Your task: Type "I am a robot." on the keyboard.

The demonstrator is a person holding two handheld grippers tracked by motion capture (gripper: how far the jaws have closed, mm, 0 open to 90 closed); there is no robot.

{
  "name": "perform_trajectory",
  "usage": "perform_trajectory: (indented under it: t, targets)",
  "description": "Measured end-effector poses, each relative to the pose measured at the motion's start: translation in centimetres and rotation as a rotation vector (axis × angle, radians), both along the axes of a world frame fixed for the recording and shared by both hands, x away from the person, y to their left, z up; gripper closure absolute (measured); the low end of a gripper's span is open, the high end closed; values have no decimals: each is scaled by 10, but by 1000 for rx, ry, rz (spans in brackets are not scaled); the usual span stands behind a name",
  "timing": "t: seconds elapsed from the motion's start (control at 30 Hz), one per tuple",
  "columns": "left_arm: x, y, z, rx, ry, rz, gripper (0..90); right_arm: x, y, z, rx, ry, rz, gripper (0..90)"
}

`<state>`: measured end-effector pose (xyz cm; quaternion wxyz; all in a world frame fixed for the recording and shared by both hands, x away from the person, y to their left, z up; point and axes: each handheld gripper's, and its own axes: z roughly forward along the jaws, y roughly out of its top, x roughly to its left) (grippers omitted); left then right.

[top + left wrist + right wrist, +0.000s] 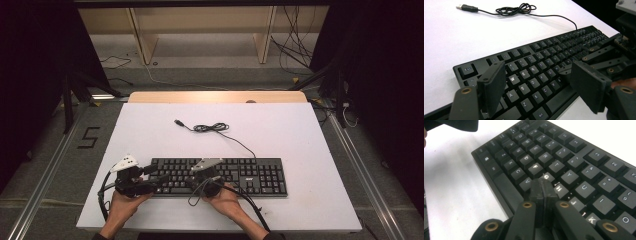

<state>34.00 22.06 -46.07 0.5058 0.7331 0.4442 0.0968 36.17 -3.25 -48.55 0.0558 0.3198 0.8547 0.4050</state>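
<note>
Pressing one key well starts from the bench (150, 130), where the black keyboard (250, 175) lies flat near the front edge, its cable (212, 128) coiled loosely behind it. The right gripper (543, 185) has its jaws closed together on nothing, making one blunt tip above the G and H keys (I cannot tell if it touches them). I think it should come down straight, so it meets only one key. The left gripper (536, 82) hovers with open jaws over the letter keys on the left, holding nothing.
</note>
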Motion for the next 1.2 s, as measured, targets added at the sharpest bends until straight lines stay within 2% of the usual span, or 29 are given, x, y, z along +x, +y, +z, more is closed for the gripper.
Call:
perform_trajectory:
  t: [0.07, 0.23, 0.3, 0.47, 0.73, 0.8, 0.97, 1.2]
  targets:
    - [0, 0, 0, -1, 0, 1, 283, -1, 1, -1, -1, -11, 1, 900]
    - [0, 0, 0, 1, -4, 1, 283, -1, 0, 1, 5, 3, 0, 900]
    - [0, 0, 0, 0, -3, 2, 283, 0, -2, 2, 29, 15, 0, 881]
    - [0, 1, 0, -1, -7, 3, 282, 4, -13, 14, 89, -3, -29, 823]
    - [-1, 0, 0, -1, -21, -2, 282, 10, -33, 25, 144, 5, -60, 512]
    - [-1, 0, 0, -3, -22, -2, 282, 10, -37, 28, 156, -10, -65, 463]
    - [-1, 0, 0, -7, -26, 1, 282, 12, -50, 35, 183, -30, -99, 404]
    - [-1, 0, 0, -6, -28, -2, 281, 17, -59, 37, 171, -40, -137, 375]
